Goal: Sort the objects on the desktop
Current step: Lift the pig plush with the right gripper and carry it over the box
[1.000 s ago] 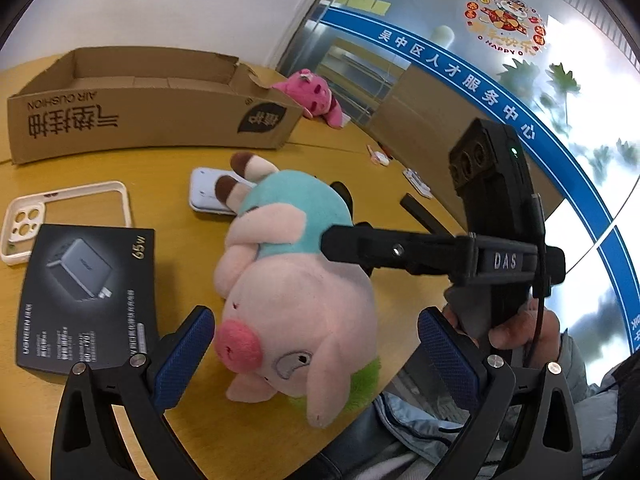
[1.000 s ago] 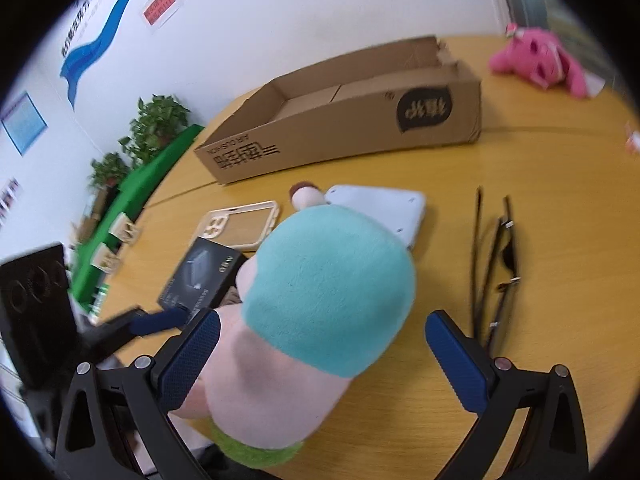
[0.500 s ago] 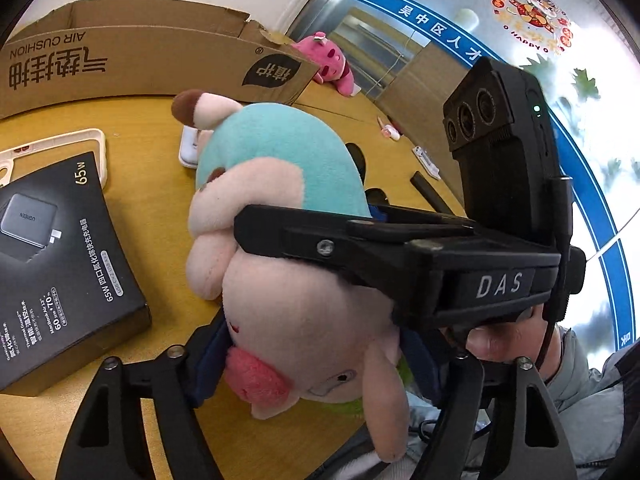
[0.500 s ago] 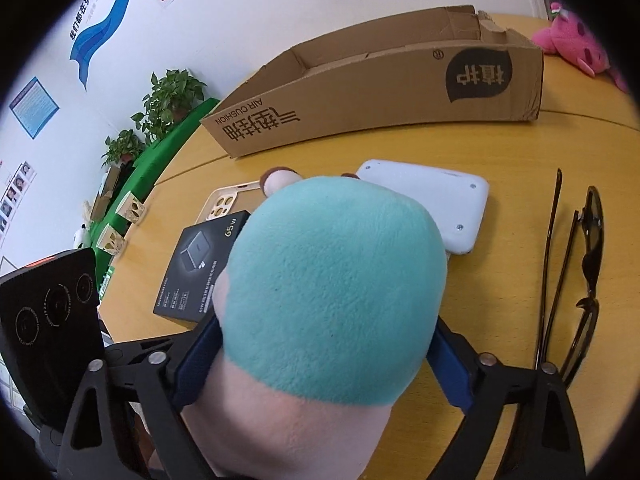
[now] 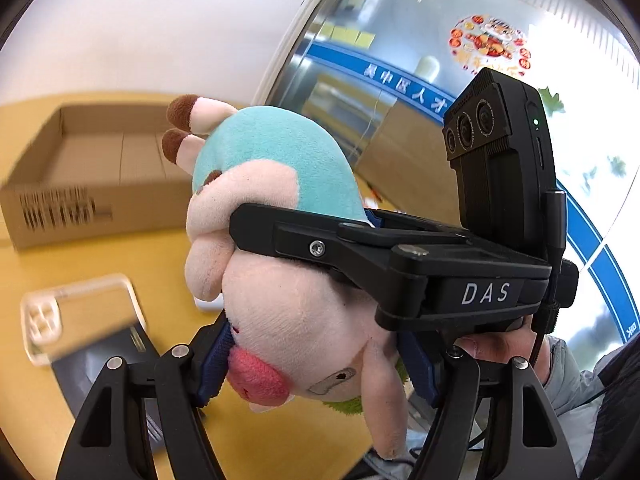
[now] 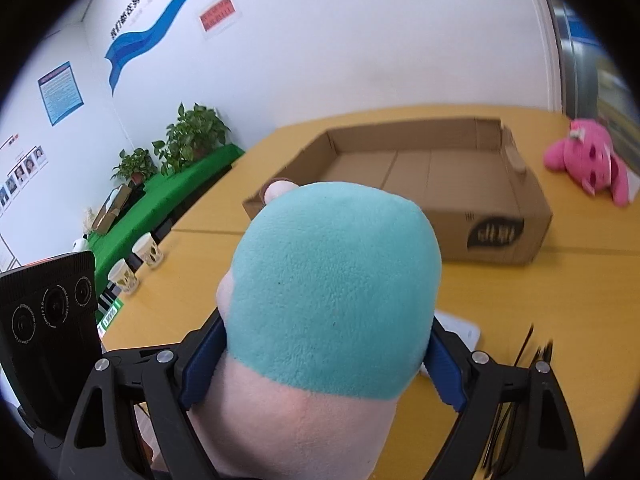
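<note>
Plush pig [image 5: 296,280] above table edge [image 5: 280,440]

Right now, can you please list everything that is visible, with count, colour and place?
plush pig: one, pink with teal back, gripped by both tools, above the table
cardboard box: one, brown, open and empty, far side of the table
pink plush: one, on the table to the right of the box
phone case: one, clear, on the table, left
black package: one, beside the case
glasses: one pair, dark, right of the pig
white flat item: one, behind the pig
table: one, yellow wood
paper cups: two, on a green surface
plants: two, green
left tool: black, blue pads on the pig's head
right tool: black, blue pads on its body
hand: one, holding the right tool
</note>
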Demonstrator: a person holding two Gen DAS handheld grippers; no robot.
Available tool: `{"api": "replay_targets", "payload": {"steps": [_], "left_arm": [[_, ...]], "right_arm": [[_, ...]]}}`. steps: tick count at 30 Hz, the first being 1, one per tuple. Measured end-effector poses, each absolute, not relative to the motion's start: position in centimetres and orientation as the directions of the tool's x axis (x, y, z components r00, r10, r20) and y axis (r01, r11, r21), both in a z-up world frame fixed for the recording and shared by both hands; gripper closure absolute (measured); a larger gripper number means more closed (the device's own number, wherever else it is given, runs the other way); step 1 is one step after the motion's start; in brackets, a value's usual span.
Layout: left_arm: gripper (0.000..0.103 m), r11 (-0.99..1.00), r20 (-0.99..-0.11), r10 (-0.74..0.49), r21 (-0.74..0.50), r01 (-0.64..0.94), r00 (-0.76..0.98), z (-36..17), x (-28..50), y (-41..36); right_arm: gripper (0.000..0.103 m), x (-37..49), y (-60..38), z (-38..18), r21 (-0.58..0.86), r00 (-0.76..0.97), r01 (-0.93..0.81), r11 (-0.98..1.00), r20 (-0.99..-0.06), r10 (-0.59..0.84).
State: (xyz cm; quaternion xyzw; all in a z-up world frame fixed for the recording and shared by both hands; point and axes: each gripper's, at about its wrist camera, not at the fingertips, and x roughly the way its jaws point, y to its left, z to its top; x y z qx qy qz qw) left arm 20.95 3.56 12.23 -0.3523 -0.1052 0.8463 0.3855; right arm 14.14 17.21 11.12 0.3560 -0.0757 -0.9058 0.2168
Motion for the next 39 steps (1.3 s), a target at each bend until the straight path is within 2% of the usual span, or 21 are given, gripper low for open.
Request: {"api": "replay_targets", "payload": {"steps": [12,27,34,39], "left_arm": [[0.026,-0.696,-0.432,0.714,-0.359,-0.621,-0.551,19.3,13.9,0.8],[0.026,-0.756,-0.4,0.653,-0.292,-0.585,-0.643,24.3,2.1,-5.1],[0.026,-0.781,-0.428,0.624,-0.323,-0.534,-0.654,25.0,-5.1,-7.8],[0.026,-0.809,-0.511,0.588,-0.381,-0.447,-0.627,22.4,-11.1,-9.4]], "right_arm": [[0.015,8.3,15.1,19.4,0.194,-0.751,0.398,-0.897,-0.492,-0.44],[0.015,-3.8,10.3,24.7,0.18,-0.744,0.49,-0.853,-0.422,-0.517],[0.015,-11.2,8.0,26.2,0.216,-0.697,0.531,-0.82,-0.439,-0.567],[0.015,-17.6,6.3,23.9,0.263,-0.637,0.539,-0.8,-0.494,-0.591]]}}
